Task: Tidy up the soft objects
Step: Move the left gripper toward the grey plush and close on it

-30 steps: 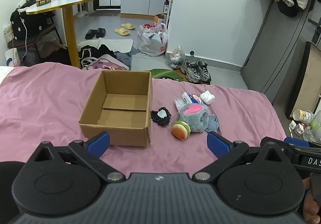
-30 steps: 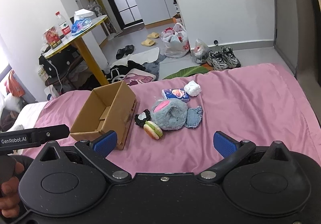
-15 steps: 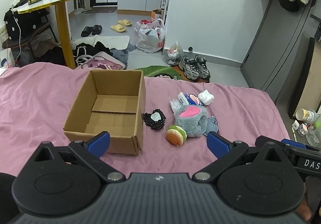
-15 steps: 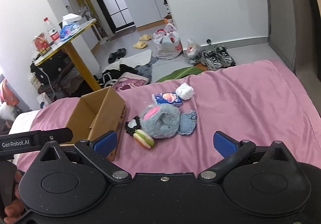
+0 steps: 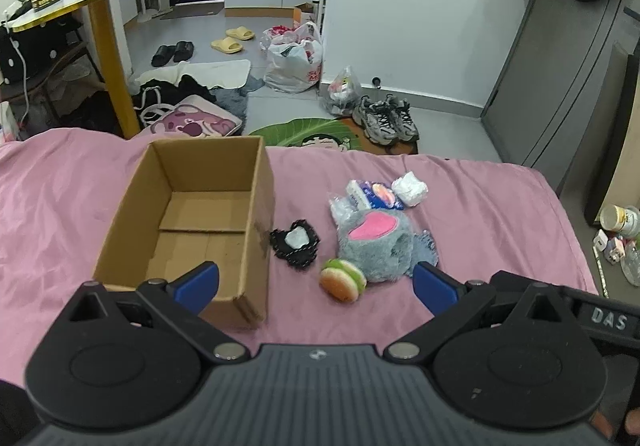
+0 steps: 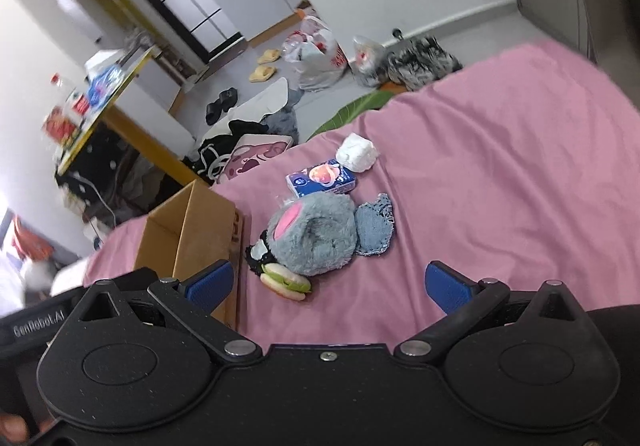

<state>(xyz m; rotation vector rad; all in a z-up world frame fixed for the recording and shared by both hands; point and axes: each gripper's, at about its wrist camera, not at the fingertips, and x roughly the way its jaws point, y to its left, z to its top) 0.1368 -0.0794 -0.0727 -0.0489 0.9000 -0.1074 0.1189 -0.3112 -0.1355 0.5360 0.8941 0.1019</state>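
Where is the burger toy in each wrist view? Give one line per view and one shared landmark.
Left wrist: burger toy lies low, just right of centre, on the pink bedspread.
Right wrist: burger toy lies low, left of centre.
Shared landmark: the grey plush right behind it.

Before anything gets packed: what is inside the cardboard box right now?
The left wrist view shows the cardboard box holding only its bare bottom flaps. The left tool hides the near corner of the floor, so that corner cannot be checked.
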